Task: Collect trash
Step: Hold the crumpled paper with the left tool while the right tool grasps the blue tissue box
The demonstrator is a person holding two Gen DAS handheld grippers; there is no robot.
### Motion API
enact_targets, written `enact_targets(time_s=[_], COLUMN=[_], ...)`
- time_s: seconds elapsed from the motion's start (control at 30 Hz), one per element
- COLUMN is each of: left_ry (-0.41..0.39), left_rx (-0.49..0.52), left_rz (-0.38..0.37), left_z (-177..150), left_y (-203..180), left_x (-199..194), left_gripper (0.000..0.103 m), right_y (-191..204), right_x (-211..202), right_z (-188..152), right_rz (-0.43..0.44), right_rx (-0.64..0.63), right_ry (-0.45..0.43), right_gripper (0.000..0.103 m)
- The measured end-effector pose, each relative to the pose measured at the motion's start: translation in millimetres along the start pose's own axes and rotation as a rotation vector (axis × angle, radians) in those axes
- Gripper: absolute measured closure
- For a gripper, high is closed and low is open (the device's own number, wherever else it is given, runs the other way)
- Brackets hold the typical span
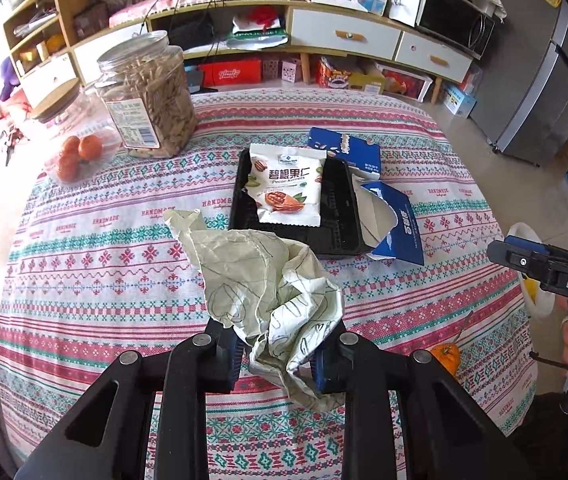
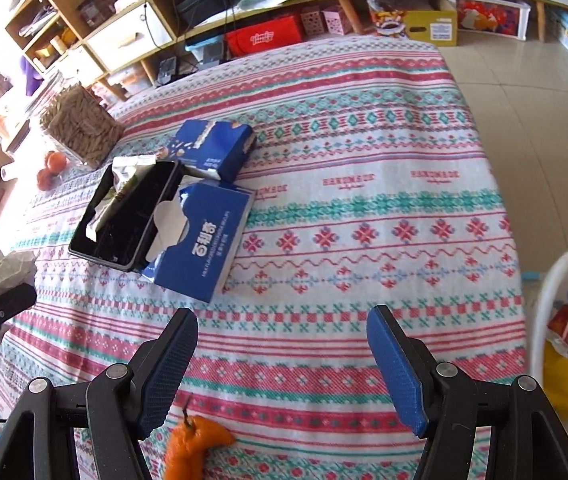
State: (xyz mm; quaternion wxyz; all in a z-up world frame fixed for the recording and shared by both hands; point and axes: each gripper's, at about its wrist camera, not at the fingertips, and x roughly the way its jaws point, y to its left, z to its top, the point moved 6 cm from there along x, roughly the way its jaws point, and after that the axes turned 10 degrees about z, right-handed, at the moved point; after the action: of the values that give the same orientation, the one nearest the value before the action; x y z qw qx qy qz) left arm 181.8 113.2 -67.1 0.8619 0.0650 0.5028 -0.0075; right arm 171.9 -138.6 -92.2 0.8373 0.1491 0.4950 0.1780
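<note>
A crumpled pale-green paper wrapper (image 1: 268,300) is pinched in the left gripper (image 1: 276,356); it should be kept clamped until binned (right gripper (image 2: 282,360) spread, empty).

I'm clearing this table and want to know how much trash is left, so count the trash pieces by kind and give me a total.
Crumpled paper, held in the left gripper: 1
Torn blue boxes: 2
Snack packet in the black tray: 1
Orange peel near the open right gripper: 1
Total: 5
</note>
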Motion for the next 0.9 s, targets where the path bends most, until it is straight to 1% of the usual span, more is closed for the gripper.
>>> enact_targets(time_s=[0.2,0.33,0.47,0.53,0.57,0.63,0.7,0.83,0.87,0.9], left_ry=[0.028,0.041,0.052,0.056,0.056,0.056,0.053,0.043,0.040,0.036], left_rx=[-0.026,-0.023,-0.018,-0.016,-0.015,-0.016,-0.017,-0.014,-0.011,-0.008], left_rz=[0.005,0.005,0.006,0.006,0.006,0.004,0.004,-0.001,-0.003,-0.005], left_z=[-5,-6,-7,-7,-7,-7,-6,-6,-6,-6], left_y=[17,19,17,16,15,14,12,6,4,1], left_x=[10,16,20,21,22,23,22,19,18,15], left_gripper=[0.075,0.075,0.075,0.075,0.075,0.075,0.075,0.075,0.075,0.075], right_y=[19,28,32,31,31,29,27,26,24,25], right_x=[44,66,83,90,94,100,103,94,88,81], right_z=[19,27,30,31,31,30,27,22,20,20], right_rz=[0.044,0.086,0.108,0.110,0.112,0.127,0.146,0.182,0.183,0.198], right_rx=[-0.039,-0.051,-0.058,-0.053,-0.049,-0.035,-0.026,-0.004,-0.005,-0.008], right_ry=[0.010,0.004,0.011,0.017,0.022,0.037,0.054,0.054,0.050,0.046], right_gripper=[0.029,0.029,0.029,0.030,0.032,0.042,0.065,0.068,0.090,0.090])
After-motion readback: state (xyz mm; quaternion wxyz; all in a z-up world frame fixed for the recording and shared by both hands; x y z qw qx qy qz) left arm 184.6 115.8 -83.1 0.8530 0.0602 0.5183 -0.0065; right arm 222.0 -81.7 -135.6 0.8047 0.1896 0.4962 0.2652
